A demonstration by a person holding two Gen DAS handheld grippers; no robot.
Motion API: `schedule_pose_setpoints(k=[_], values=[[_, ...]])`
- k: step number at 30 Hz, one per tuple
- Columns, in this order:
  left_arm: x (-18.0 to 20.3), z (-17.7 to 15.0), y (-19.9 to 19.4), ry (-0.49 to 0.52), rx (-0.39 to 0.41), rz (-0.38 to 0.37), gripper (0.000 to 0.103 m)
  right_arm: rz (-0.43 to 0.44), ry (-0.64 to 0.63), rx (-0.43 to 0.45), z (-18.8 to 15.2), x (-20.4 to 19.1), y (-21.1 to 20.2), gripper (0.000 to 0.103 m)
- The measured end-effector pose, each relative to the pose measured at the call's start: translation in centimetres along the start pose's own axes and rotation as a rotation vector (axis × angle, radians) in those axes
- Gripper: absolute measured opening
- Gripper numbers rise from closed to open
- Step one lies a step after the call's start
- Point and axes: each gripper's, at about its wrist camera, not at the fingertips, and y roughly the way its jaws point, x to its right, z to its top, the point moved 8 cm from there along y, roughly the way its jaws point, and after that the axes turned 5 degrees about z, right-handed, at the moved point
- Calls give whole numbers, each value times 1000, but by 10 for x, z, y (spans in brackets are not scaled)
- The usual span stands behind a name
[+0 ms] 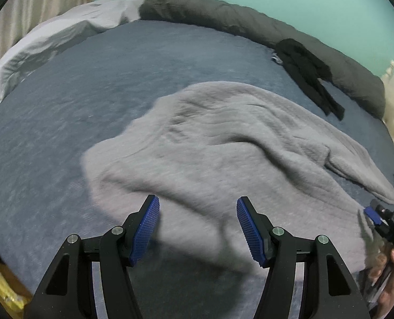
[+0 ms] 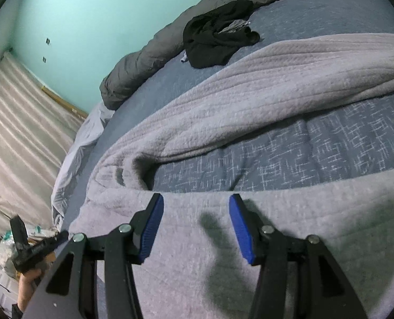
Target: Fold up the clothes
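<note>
A grey knitted sweater (image 1: pixel 223 146) lies spread and rumpled on the blue bedspread (image 1: pixel 90 79). My left gripper (image 1: pixel 197 202) hovers over its near edge, open, with nothing between the blue pads. In the right wrist view the sweater (image 2: pixel 250 87) fills the foreground, one sleeve running off to the right. My right gripper (image 2: pixel 196 198) is open above the knit and casts a shadow on it. The right gripper (image 1: pixel 375 215) also shows at the sweater's right edge in the left wrist view. At the lower left of the right wrist view, the left gripper (image 2: pixel 38 235) appears with a hand below it.
A crumpled black garment (image 1: pixel 305 69) lies at the far side of the bed, against a rolled dark grey duvet (image 1: pixel 223 13) along the teal wall. A pale grey sheet (image 1: pixel 50 40) is bunched at the far left. Bags and clutter (image 2: pixel 3 250) lie on the floor beside the bed.
</note>
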Motion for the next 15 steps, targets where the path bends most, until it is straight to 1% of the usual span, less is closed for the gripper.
schedule_pose_setpoints(k=[4,7,9,14,15], values=[[-31,-8,-7,-33,-18,41,65,4,8,15,4,-3,-7,52],[-47,-16,-1,-90,-54,12,65,9,16,17,4,-6,-10,52],[-54,-21,5,-117,-70,7,65,7,15,15,4,-8,-13,52],[-60,-24,24,-158,-111,-35,65,-13,3,-16,8,-14,-28,53],[-61,-24,28,-170,-117,-45,65,-20,0,-24,9,-14,-34,54]])
